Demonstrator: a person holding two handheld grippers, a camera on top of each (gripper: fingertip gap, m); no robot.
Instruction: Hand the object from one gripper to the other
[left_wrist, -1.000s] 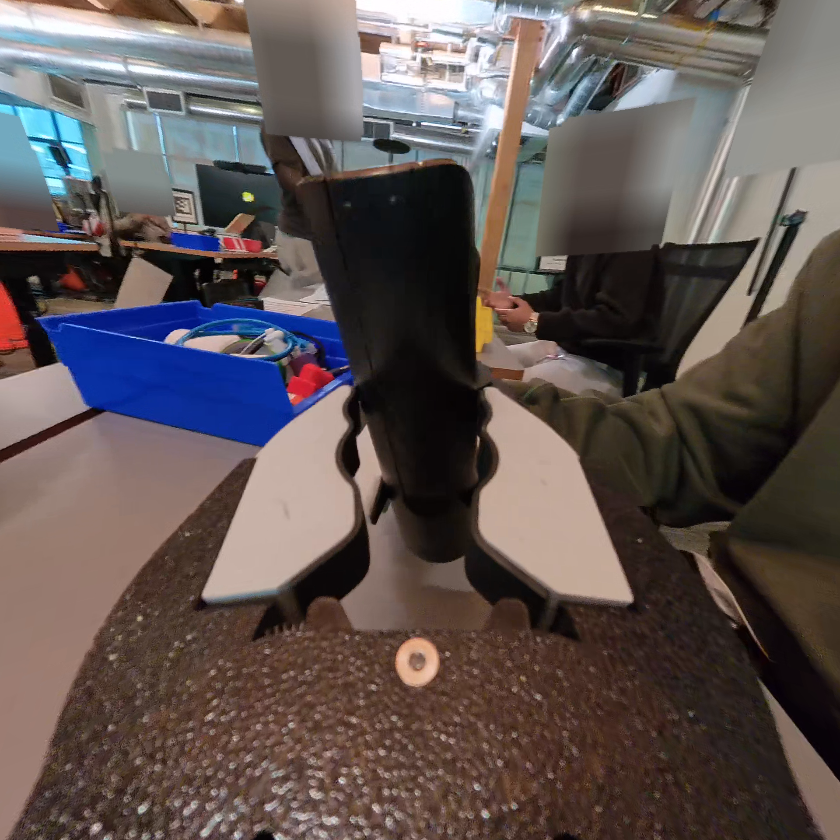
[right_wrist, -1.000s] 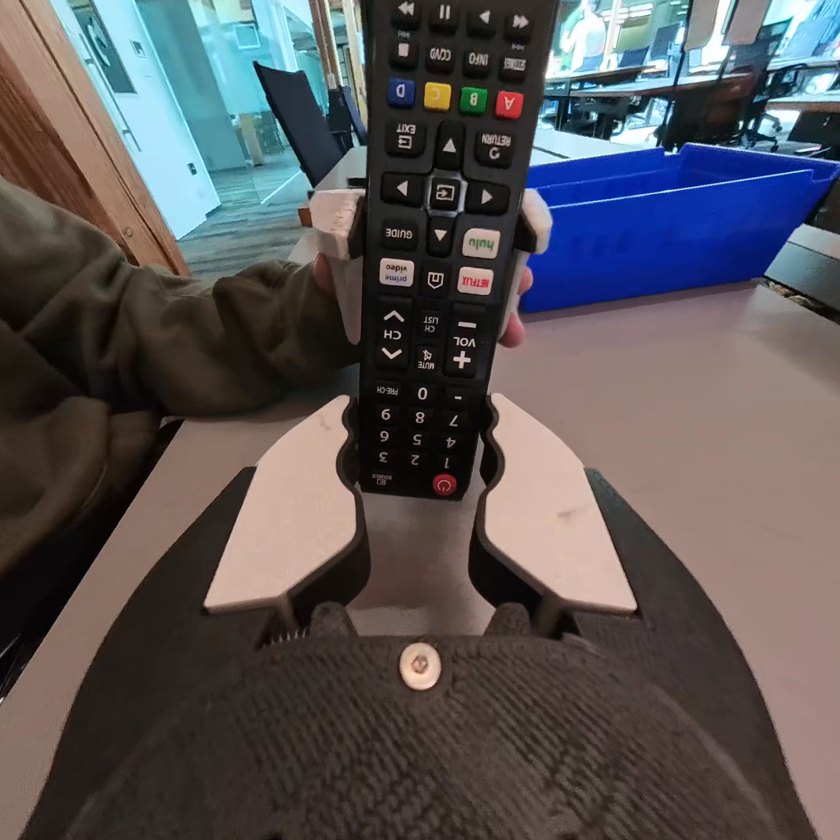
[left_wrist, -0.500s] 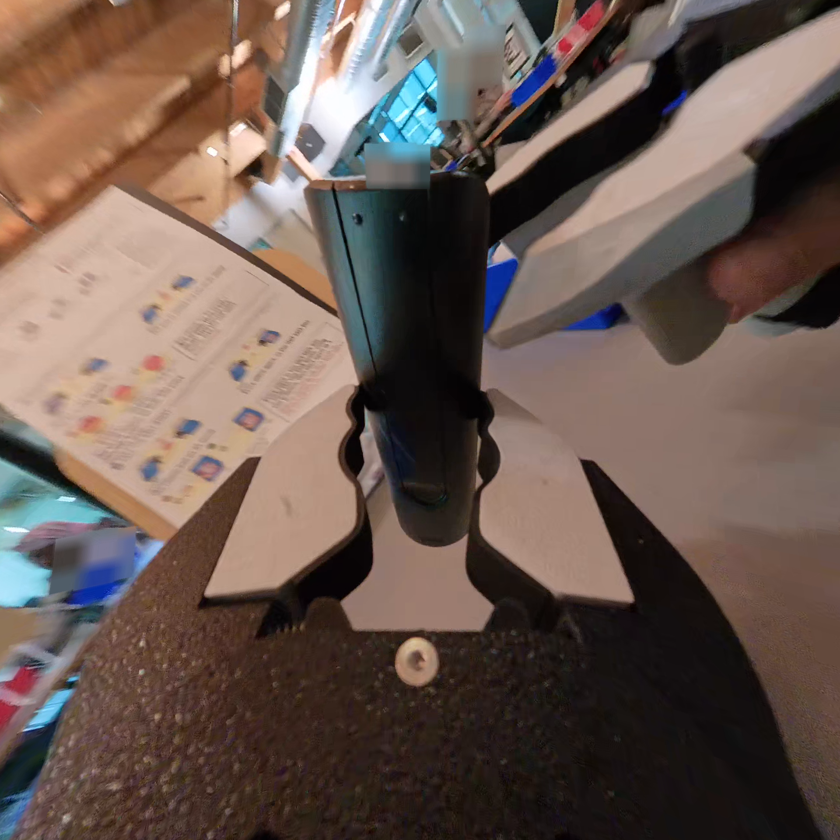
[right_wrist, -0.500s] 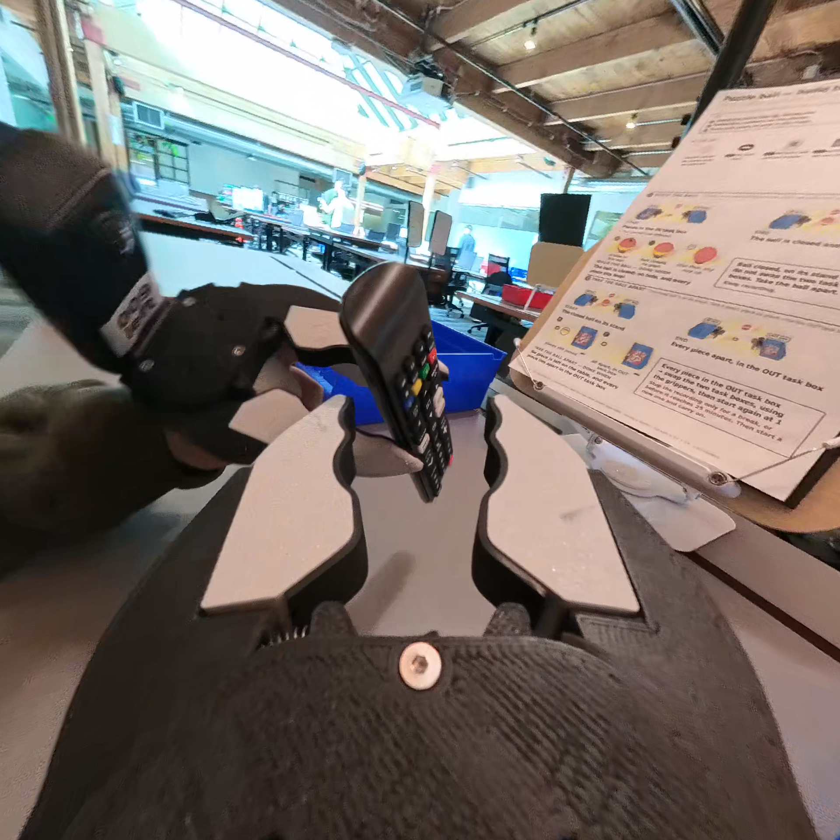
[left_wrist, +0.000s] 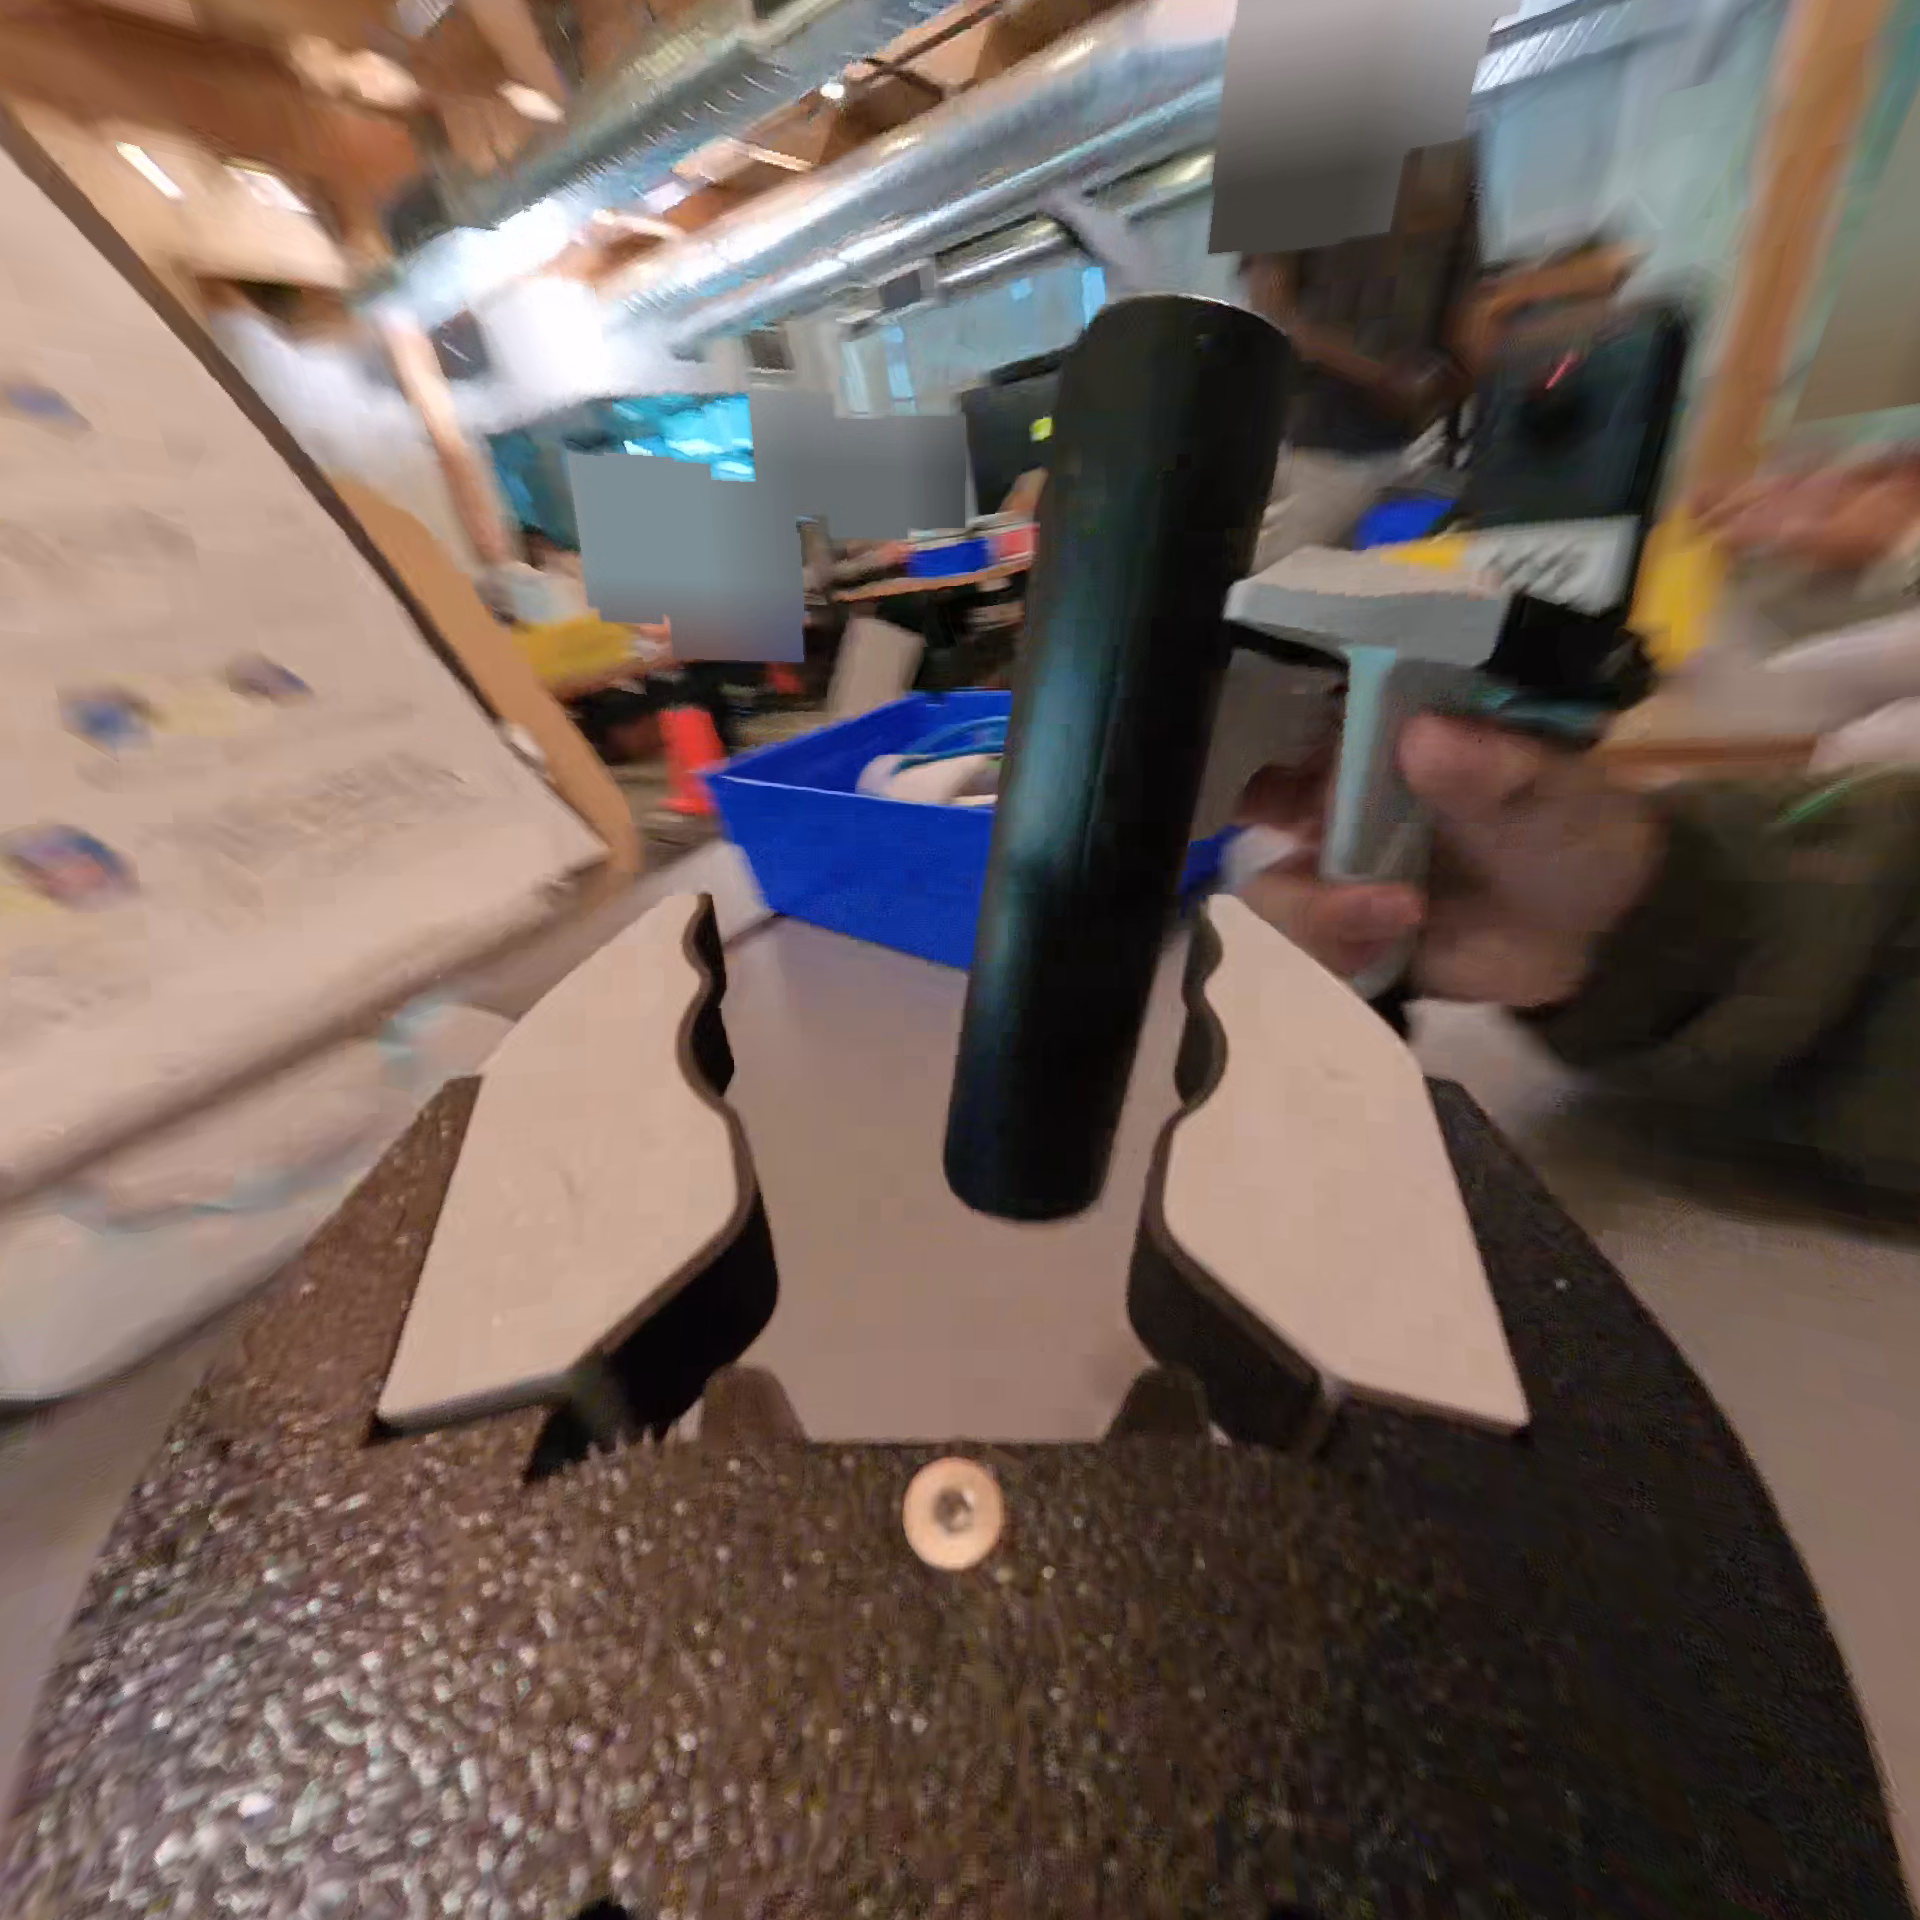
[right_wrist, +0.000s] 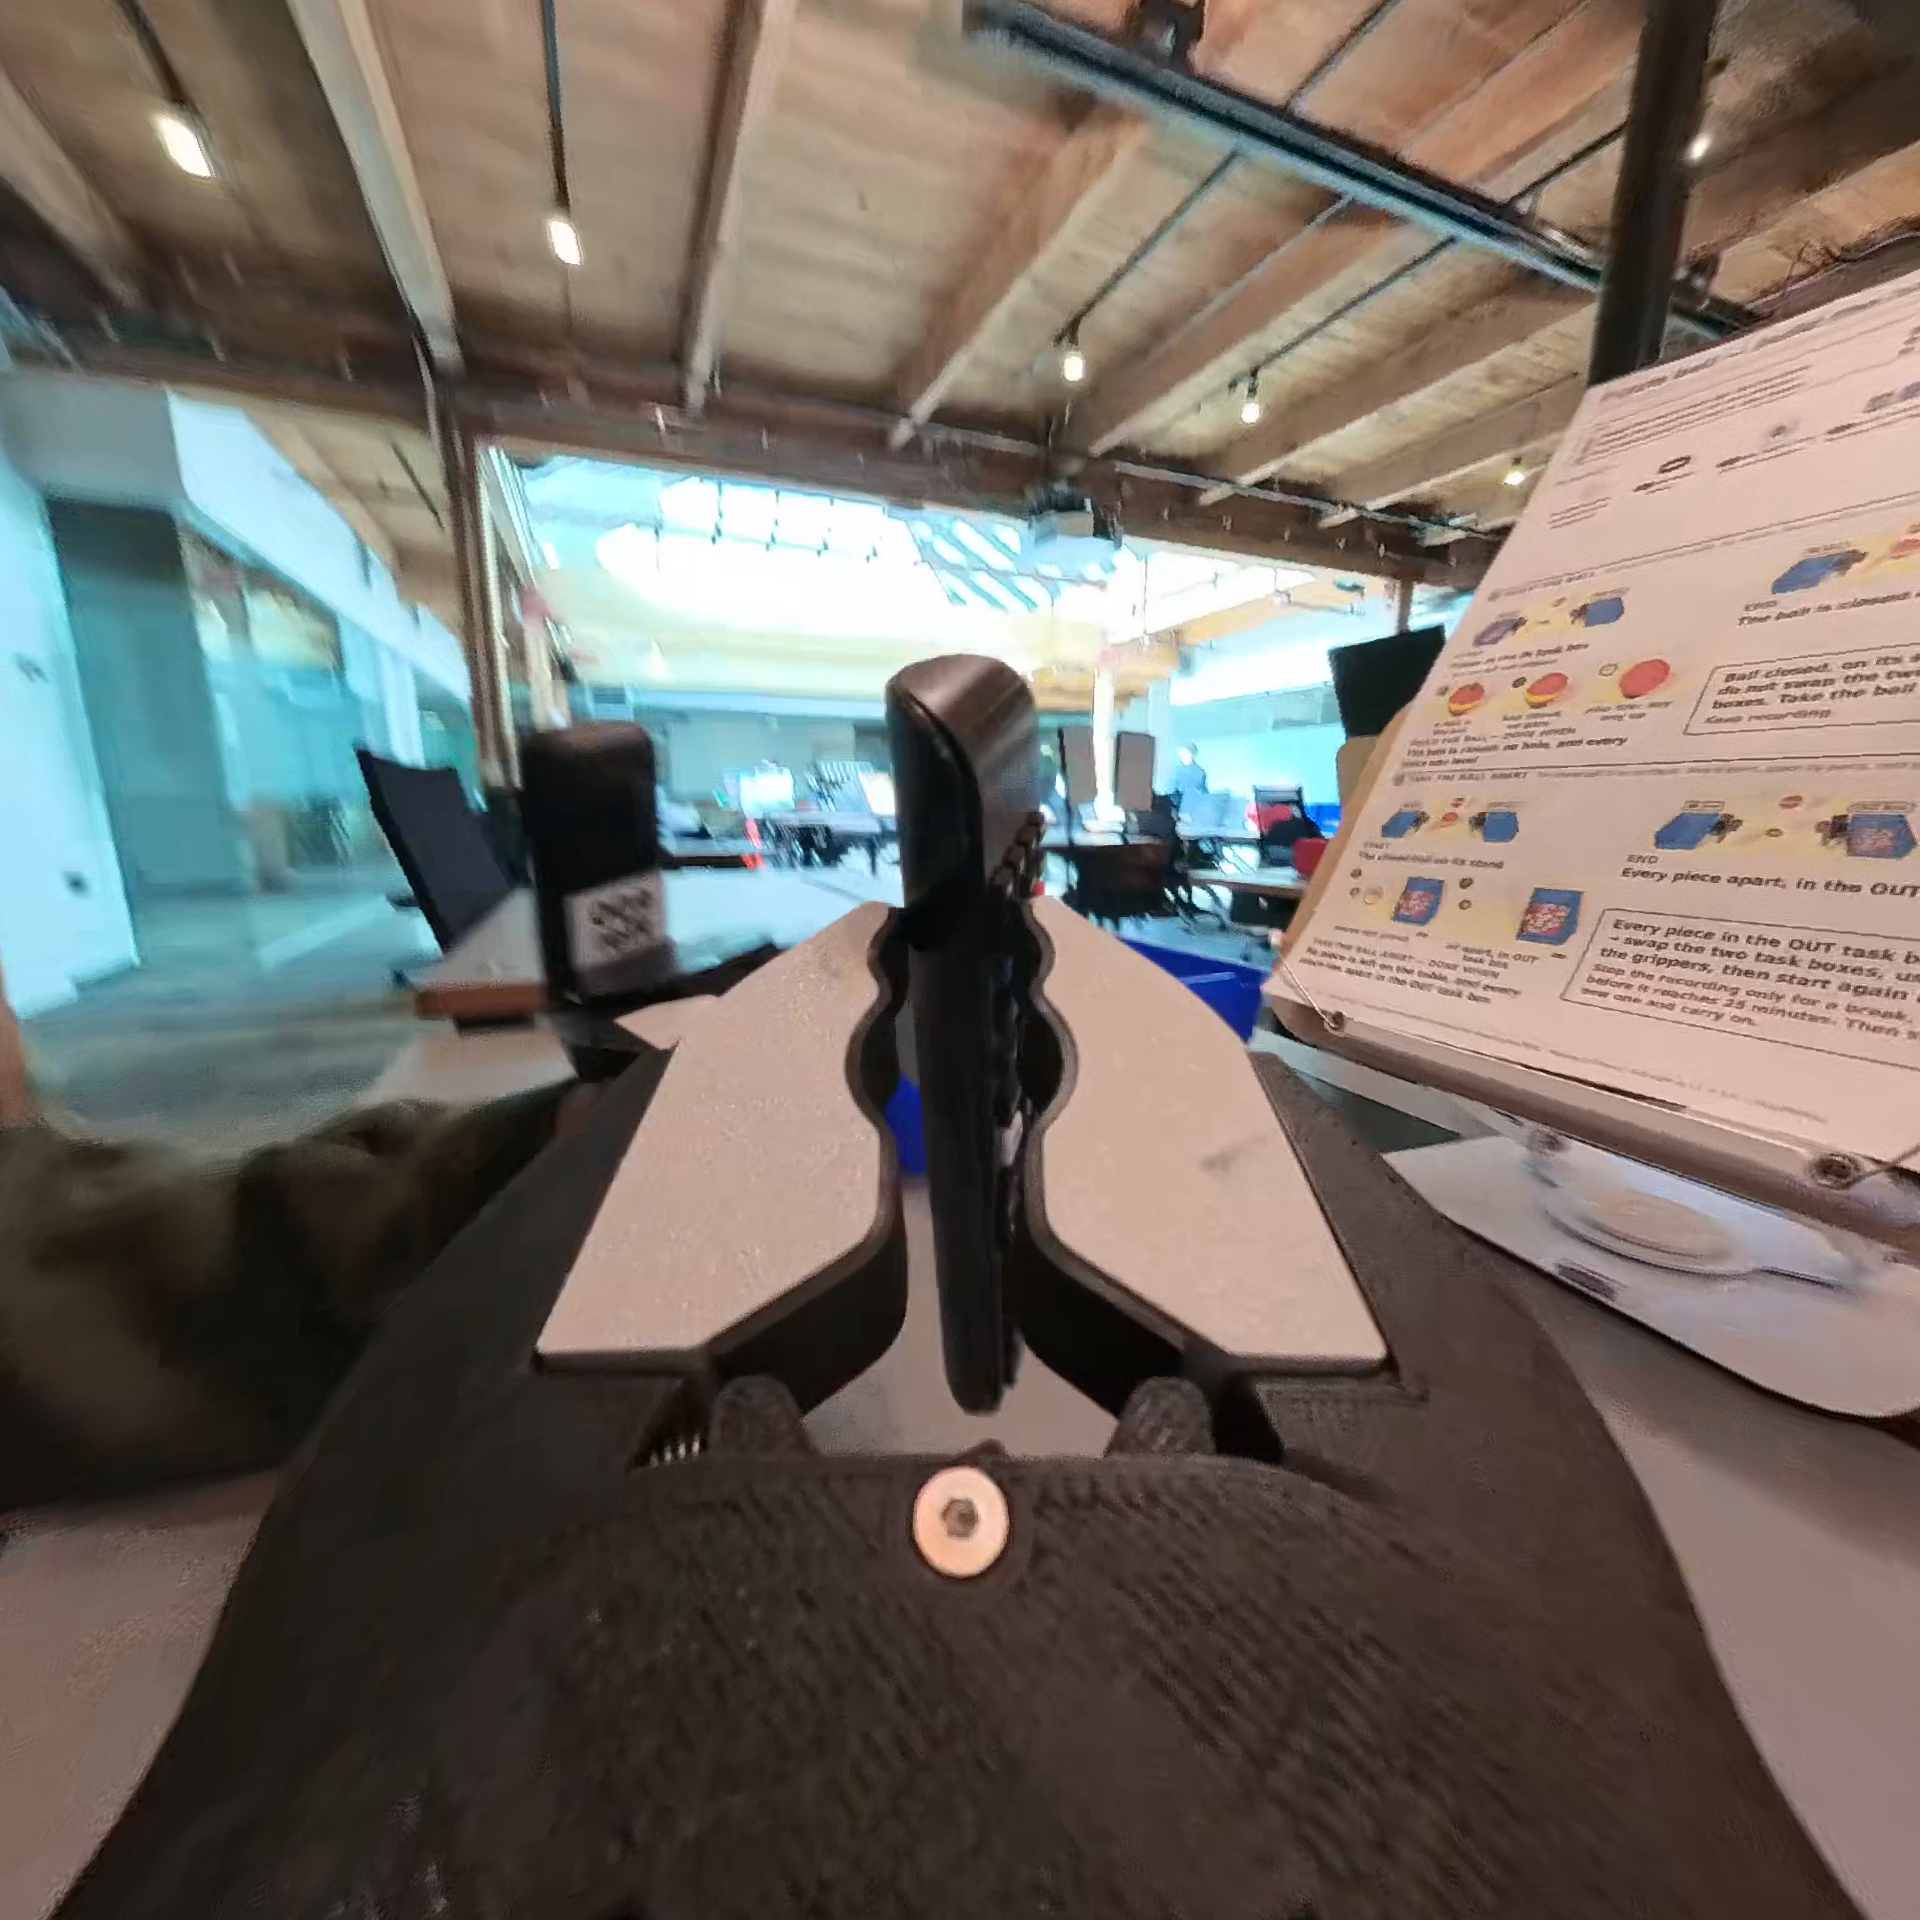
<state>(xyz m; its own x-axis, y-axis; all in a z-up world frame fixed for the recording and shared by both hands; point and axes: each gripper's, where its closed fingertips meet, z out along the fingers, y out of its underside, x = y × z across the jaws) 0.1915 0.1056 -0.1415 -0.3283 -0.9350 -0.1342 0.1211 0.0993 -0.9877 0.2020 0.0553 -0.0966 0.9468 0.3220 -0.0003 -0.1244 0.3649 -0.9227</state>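
The object is a black remote control (left_wrist: 1101, 748). In the left wrist view it stands upright with its back showing, its lower end between my left gripper's (left_wrist: 951, 914) spread jaws, close to the right finger, with a wide gap to the left one. My left gripper is open. In the right wrist view the remote (right_wrist: 961, 1039) is edge-on, buttons to the right, clamped between both fingers of my right gripper (right_wrist: 961, 914). The right gripper (left_wrist: 1371, 623) also shows in the left wrist view, behind the remote, in a hand (left_wrist: 1496, 831).
A blue bin (left_wrist: 852, 831) with cables and parts stands on the grey table (left_wrist: 935, 1299) behind the grippers; it also shows in the right wrist view (right_wrist: 1195, 977). A tilted board with a printed sheet (right_wrist: 1662, 831) stands to one side. An olive sleeve (left_wrist: 1766, 987) is at the right.
My left gripper has opened and let go of the remote. My right gripper, open around it before, has shut on it. Both views have swung.
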